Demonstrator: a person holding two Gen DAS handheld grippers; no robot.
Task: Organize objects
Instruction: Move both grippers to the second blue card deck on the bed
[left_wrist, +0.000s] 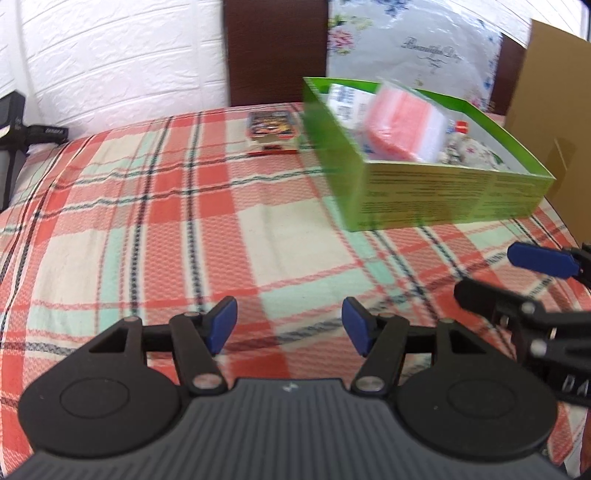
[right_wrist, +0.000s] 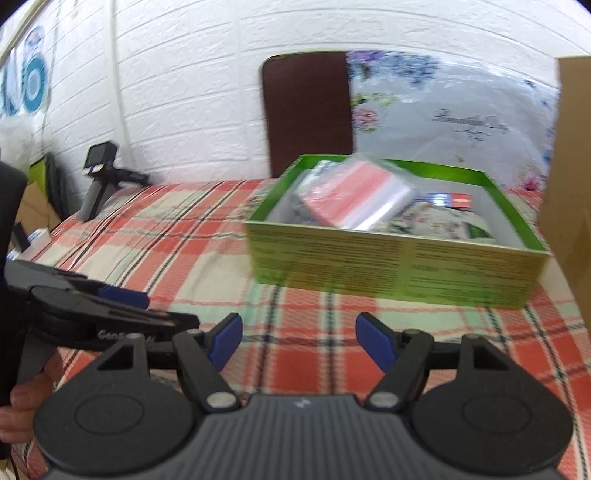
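A green cardboard box (left_wrist: 443, 192) stands on the plaid bedspread at the right; it also shows in the right wrist view (right_wrist: 399, 266). Inside lies a clear bag of pink-red sheets (left_wrist: 402, 125) (right_wrist: 354, 199), a floral packet (right_wrist: 443, 221) and other small items. A small colourful card pack (left_wrist: 271, 133) lies on the bed left of the box. My left gripper (left_wrist: 290, 326) is open and empty above the bedspread. My right gripper (right_wrist: 297, 341) is open and empty, facing the box. Each gripper shows at the edge of the other's view.
A dark brown headboard (right_wrist: 306, 110) and a floral pillow (right_wrist: 454, 110) stand behind the box. A tall brown cardboard panel (right_wrist: 569, 184) rises at the right. A small black camera on a tripod (right_wrist: 99, 177) sits at the bed's left edge.
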